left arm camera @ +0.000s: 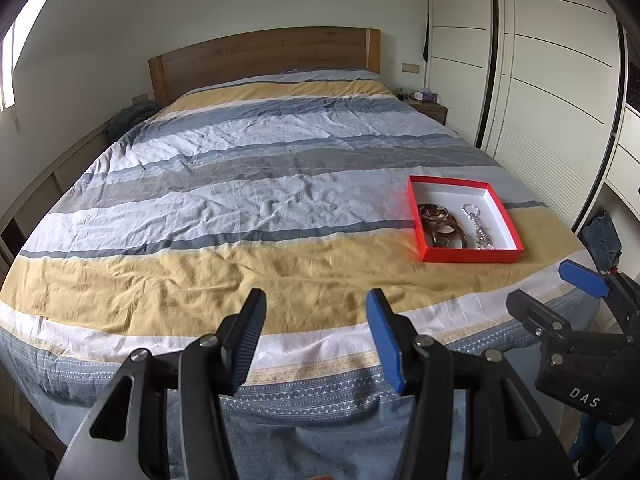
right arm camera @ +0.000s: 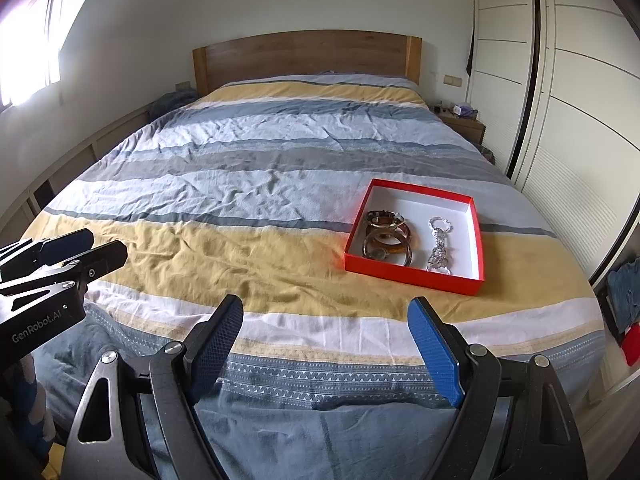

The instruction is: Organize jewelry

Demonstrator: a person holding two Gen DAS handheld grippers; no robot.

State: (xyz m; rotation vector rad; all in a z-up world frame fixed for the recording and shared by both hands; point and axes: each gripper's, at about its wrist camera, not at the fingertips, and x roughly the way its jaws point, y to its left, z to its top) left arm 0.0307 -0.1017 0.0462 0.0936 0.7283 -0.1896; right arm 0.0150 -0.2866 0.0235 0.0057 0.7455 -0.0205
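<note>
A red box [left arm camera: 472, 256] with a white inside lies on the striped bed cover, right of centre; it also shows in the right wrist view [right arm camera: 412, 275]. Inside lie brown bangles [left arm camera: 442, 226] [right arm camera: 388, 238] on the left and a silver chain [left arm camera: 478, 226] [right arm camera: 439, 244] on the right. My left gripper [left arm camera: 316, 316] is open and empty over the bed's foot, well short of the box. My right gripper [right arm camera: 326, 324] is open and empty, also short of the box. Each gripper shows at the edge of the other's view.
The bed [right arm camera: 240, 184] has a wooden headboard [right arm camera: 304, 56]. White wardrobe doors [right arm camera: 580, 120] run along the right. A nightstand [right arm camera: 464, 124] with small items stands by the headboard. Clothes [right arm camera: 624, 296] lie on the floor at right. A window [right arm camera: 28, 48] is at left.
</note>
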